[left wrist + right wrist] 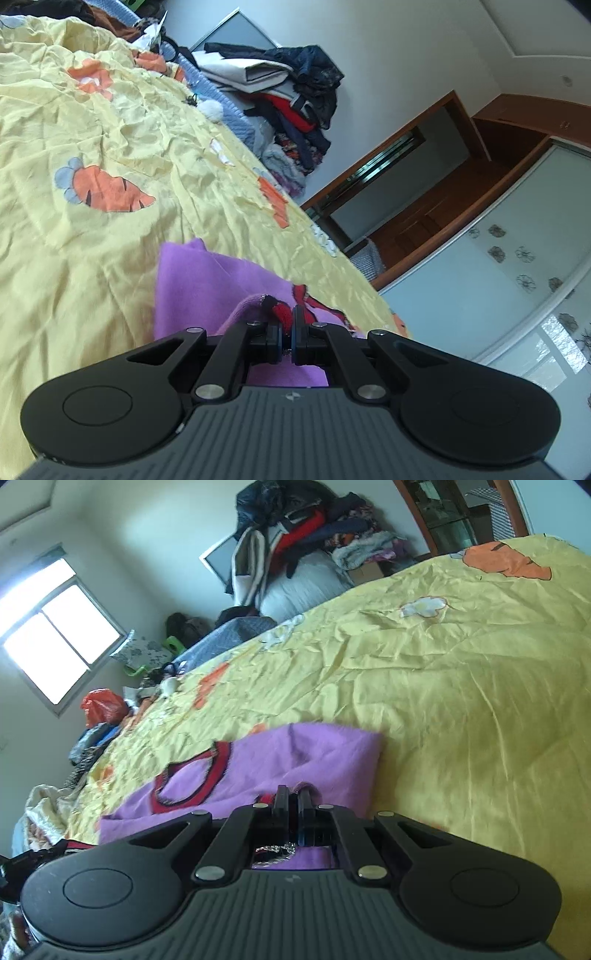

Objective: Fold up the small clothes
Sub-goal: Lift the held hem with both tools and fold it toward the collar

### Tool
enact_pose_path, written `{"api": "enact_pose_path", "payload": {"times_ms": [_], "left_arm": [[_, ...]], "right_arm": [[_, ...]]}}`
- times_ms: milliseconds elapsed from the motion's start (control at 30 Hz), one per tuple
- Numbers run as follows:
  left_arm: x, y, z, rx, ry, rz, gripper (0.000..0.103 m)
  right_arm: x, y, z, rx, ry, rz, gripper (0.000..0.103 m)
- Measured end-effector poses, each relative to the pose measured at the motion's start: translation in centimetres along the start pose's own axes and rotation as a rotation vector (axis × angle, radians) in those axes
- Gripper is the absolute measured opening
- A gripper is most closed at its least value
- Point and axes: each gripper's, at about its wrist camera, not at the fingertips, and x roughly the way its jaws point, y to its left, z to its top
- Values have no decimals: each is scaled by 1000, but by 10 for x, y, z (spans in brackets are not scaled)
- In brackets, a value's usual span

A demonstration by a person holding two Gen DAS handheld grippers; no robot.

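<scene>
On the bed: yellow sheet [110, 258] w/ orange carrot prints is lying crumpled across the whole mattress.
Purple garment [314, 760]: small top w/ red-and-black trim, lying on the sheet right in front of both grippers; red-trimmed opening is showing toward the left in the right wrist view; its far part is resting flat, near edge is being lifted.
Left gripper [287, 325]: jaws pinched tight on the purple garment [207, 280], red trim bunching between the fingers.
Right gripper [291, 801]: jaws also closed narrow, clamping a fold of the same garment's near edge.
Clothes pile [295, 110]: dark, red & white items are sitting heaped past the bed's far side, against the wall.
Window [55, 627]: bright, glaring at left in the right wrist view.
Red bag [103, 705]: sitting beside the bed below the window.
</scene>
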Motion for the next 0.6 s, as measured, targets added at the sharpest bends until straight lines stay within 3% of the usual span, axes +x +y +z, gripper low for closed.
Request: {"api": "enact_pose_path", "payload": {"times_ms": [267, 367, 467, 500, 533, 600], "left_arm": [[52, 26, 16, -39, 93, 74, 4], [55, 28, 18, -46, 92, 109, 10], [42, 15, 21, 13, 35, 180, 49], [35, 9, 21, 38, 5, 213, 74], [26, -2, 21, 75, -36, 280, 90], [15, -21, 16, 158, -72, 350, 89]], "right_arm": [[35, -16, 25, 3, -8, -89, 6], [28, -8, 27, -51, -37, -130, 6], [12, 12, 18, -150, -69, -116, 6], [7, 18, 14, -180, -77, -92, 6], [5, 25, 10, -207, -73, -81, 6], [8, 41, 0, -278, -58, -81, 6]]}}
